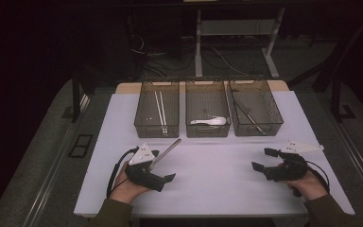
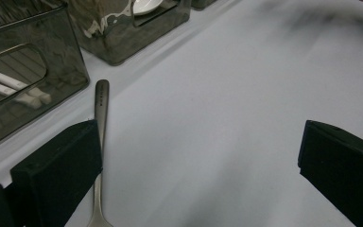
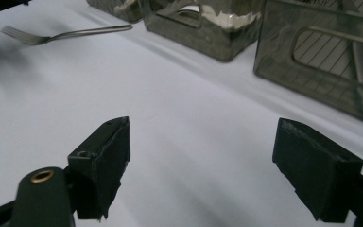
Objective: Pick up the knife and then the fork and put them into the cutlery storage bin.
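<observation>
Two hands are working a pair of black tongs over a white-covered bench [image 1: 217, 184], with three smoky, see-through bins lined up along its far side. The left tongs [image 1: 163, 171] are resting low on the near left part of the bench, their jaws standing wide apart with nothing pressed between the pads. A metal fork [image 1: 166, 152] is lying flat on the cloth just beside them, its handle pointing toward the left bin [image 1: 157, 109]; in the left gripper view the fork [image 2: 100, 142] is running right alongside the inner face of one jaw, though whether it is touching that jaw cannot be told. The right tongs [image 1: 264, 160] are sitting at the near right of the bench, well apart from the fork, jaws spread wide and gripping nothing. White chopsticks [image 1: 160, 108] are lying in the left bin, a white spoon [image 1: 210, 121] in the middle bin [image 1: 207, 111], and metal cutlery [image 1: 250, 117] in the right bin [image 1: 256, 108]. From the right gripper view the fork [image 3: 64, 34] is showing far off across bare cloth.
</observation>
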Demonstrator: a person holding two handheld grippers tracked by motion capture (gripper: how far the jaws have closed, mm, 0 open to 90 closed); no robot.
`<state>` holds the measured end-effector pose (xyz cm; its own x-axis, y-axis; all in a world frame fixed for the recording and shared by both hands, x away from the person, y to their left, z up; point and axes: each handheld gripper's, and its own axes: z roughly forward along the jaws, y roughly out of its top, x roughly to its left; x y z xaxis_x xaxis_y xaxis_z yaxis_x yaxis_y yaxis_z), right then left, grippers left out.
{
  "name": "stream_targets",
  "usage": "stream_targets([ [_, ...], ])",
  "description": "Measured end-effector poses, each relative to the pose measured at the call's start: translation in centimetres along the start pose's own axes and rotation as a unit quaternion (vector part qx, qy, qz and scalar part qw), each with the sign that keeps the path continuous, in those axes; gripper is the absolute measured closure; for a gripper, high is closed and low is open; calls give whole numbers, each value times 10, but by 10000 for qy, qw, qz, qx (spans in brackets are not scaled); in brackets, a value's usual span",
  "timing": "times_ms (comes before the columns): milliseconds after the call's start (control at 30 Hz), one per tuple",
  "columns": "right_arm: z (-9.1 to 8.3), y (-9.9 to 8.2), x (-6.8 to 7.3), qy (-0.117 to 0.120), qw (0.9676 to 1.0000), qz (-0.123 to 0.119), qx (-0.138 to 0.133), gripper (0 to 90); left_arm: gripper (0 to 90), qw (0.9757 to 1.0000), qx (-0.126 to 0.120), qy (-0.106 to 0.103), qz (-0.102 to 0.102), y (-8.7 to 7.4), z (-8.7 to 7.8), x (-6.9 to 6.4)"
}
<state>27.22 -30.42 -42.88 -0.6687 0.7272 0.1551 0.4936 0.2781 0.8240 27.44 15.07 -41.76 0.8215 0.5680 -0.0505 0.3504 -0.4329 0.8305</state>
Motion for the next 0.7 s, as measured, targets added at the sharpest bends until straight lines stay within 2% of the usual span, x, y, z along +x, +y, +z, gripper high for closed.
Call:
stream_targets([
  [100,-3,-6,4,35,10000,64,11,199,67,10000,15,61,19,3,-1,2],
  [200,-4,-11,6,21,10000,-9,34,199,144,9999,53,103,39,7,-3,7],
  [233,-5,-12,7,28,10000,-20,57,199,155,9999,79,149,8,10,-3,10],
  [433,-4,-14,10,71,9999,-62,95,199,354,9991,314,217,-205,19,2,31],
  [633,-4,-14,9,72,9999,-75,83,199,509,9975,568,133,-404,17,13,51],
  [700,-4,-14,9,80,9999,-72,85,199,552,9963,725,187,-424,14,17,54],
])
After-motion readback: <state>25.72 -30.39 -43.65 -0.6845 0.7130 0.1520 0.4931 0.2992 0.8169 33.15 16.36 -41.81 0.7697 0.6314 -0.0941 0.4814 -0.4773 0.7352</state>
